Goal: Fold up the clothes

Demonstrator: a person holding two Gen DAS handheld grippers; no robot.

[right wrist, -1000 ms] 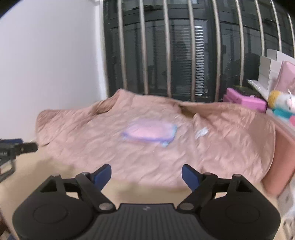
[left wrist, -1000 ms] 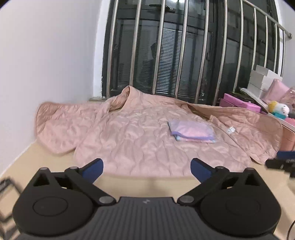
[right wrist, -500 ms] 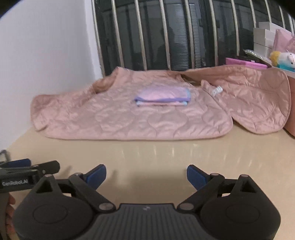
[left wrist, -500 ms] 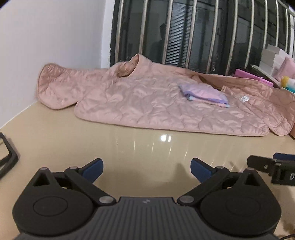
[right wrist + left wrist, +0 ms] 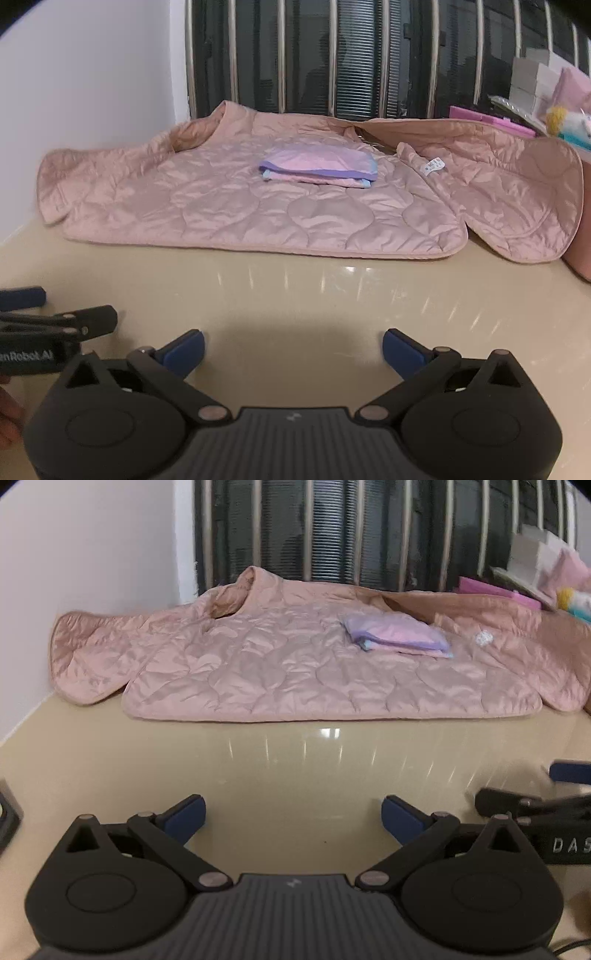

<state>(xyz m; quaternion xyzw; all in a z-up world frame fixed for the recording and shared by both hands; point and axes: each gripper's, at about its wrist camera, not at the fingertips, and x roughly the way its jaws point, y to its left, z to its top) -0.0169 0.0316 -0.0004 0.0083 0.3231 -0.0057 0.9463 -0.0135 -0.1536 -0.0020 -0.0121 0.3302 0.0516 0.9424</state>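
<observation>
Jacket [image 5: 258, 206] lies spread well beyond right tool [image 5: 293, 350].

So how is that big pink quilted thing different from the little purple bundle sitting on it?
The pink quilted jacket is spread out flat and unfolded, sleeves out to both sides; the small lilac garment is already folded into a neat rectangle. The jacket is far bigger and lies on the beige surface, while the lilac garment rests on top of the jacket. The jacket is stitched in a quilted pattern; the lilac one looks smooth. Neither is touched by a gripper.
</observation>
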